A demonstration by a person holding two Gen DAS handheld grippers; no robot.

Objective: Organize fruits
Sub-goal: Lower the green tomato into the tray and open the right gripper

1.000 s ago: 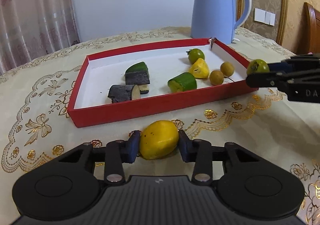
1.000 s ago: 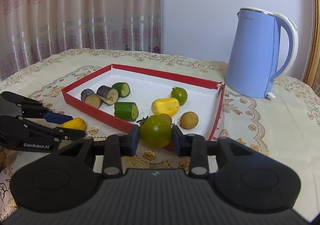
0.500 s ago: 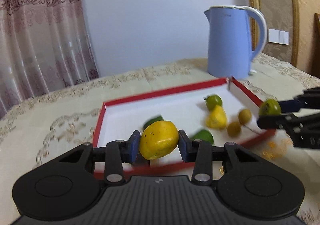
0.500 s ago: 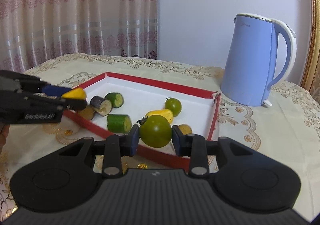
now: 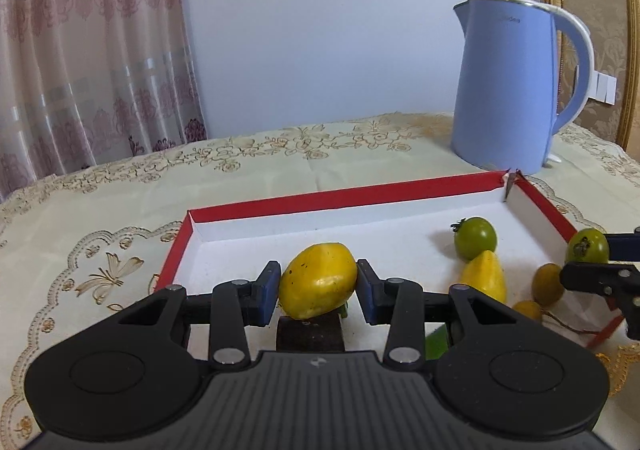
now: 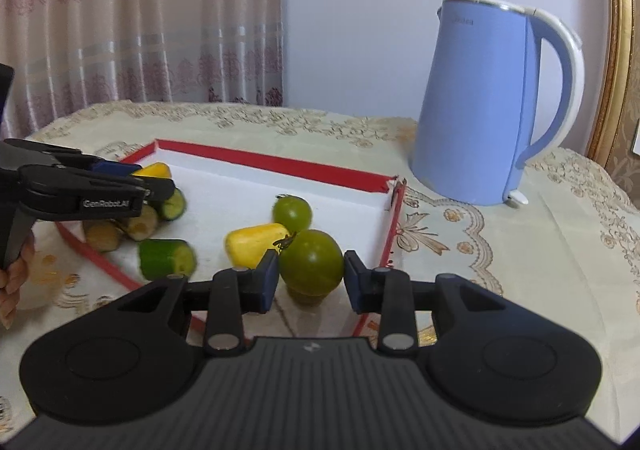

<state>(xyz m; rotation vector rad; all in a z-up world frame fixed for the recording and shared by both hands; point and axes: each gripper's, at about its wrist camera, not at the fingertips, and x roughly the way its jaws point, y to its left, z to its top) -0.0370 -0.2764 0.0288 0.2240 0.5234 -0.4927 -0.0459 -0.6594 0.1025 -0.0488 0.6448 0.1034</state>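
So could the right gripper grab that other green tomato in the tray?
Probably not yet. The right hand-held gripper is shut on a green tomato already. The other tomato sits uncovered in the tray, so the path looks free once it lets go.

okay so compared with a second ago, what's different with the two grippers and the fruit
Both have been lifted and carried in over the red tray. The left hand-held gripper took the yellow fruit up off the tablecloth; the right hand-held gripper brought the green fruit above the tray's near right corner. Neither let go. The tray's contents and blue kettle stayed put.
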